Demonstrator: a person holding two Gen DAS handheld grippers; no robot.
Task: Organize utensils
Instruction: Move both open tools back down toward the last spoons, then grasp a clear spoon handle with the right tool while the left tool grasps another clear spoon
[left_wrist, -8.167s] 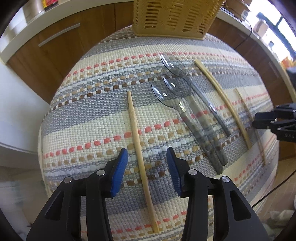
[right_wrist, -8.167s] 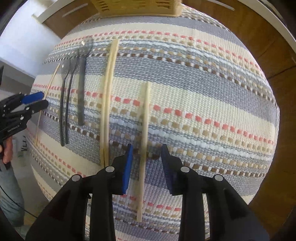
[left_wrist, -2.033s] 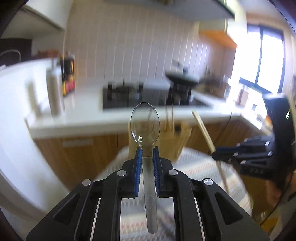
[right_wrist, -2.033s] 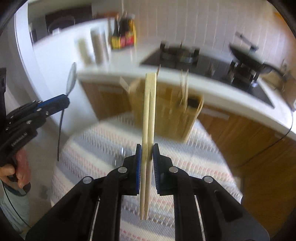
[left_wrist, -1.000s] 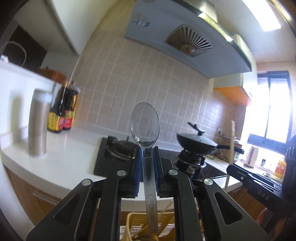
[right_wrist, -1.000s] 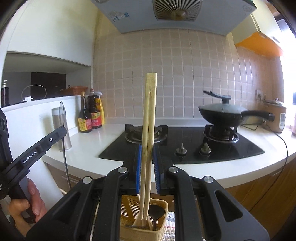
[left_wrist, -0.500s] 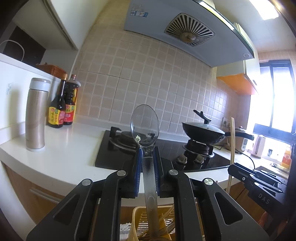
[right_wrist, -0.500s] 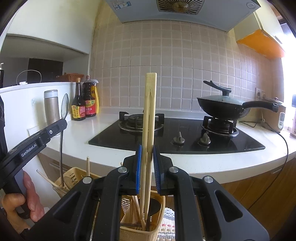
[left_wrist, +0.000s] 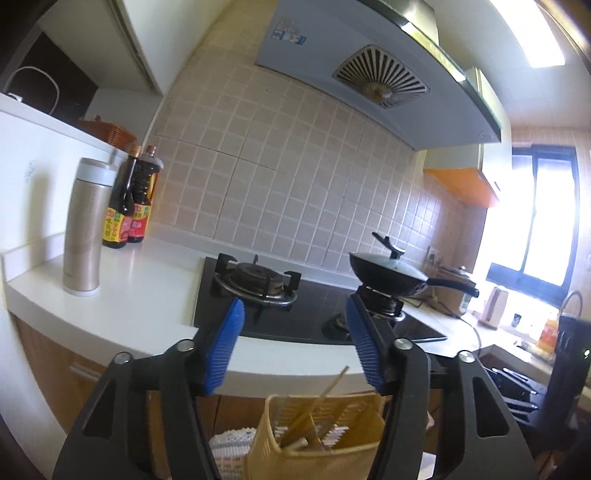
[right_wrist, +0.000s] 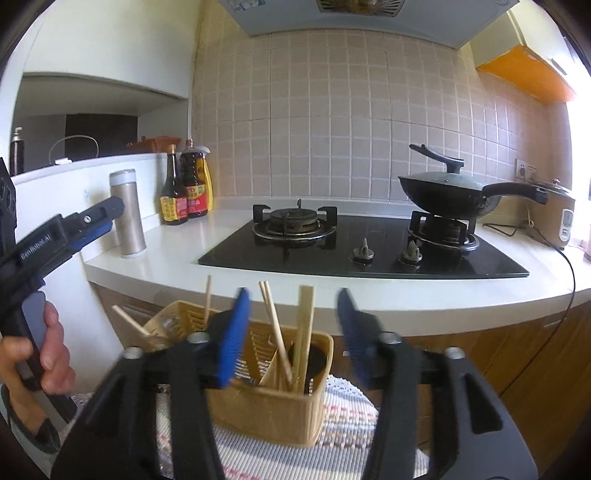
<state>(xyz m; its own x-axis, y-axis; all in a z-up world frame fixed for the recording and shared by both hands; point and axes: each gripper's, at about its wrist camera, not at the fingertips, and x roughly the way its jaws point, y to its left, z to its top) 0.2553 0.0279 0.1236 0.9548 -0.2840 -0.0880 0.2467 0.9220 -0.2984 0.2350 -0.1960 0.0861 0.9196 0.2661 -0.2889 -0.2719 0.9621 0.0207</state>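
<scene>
A yellow slotted utensil basket (right_wrist: 266, 402) stands on the striped woven mat (right_wrist: 280, 450). Wooden chopsticks (right_wrist: 306, 332) stand upright in it, with several thinner sticks beside them. My right gripper (right_wrist: 291, 325) is open and empty, just above the basket. My left gripper (left_wrist: 293, 339) is open and empty, above the same basket (left_wrist: 314, 435), where stick ends poke out. The left gripper also shows at the left of the right wrist view (right_wrist: 74, 229), held by a hand. The clear spoon is not visible.
A white counter (right_wrist: 155, 254) carries a black gas hob (right_wrist: 362, 251), a wok (right_wrist: 447, 192), a steel flask (right_wrist: 127, 214) and two sauce bottles (right_wrist: 184, 188). Wooden cabinet fronts (right_wrist: 517, 354) sit below. The right gripper's body (left_wrist: 517, 391) is at the left wrist view's lower right.
Both grippers opened. The clear spoon left the left gripper and the chopsticks dropped from the right gripper into the basket.
</scene>
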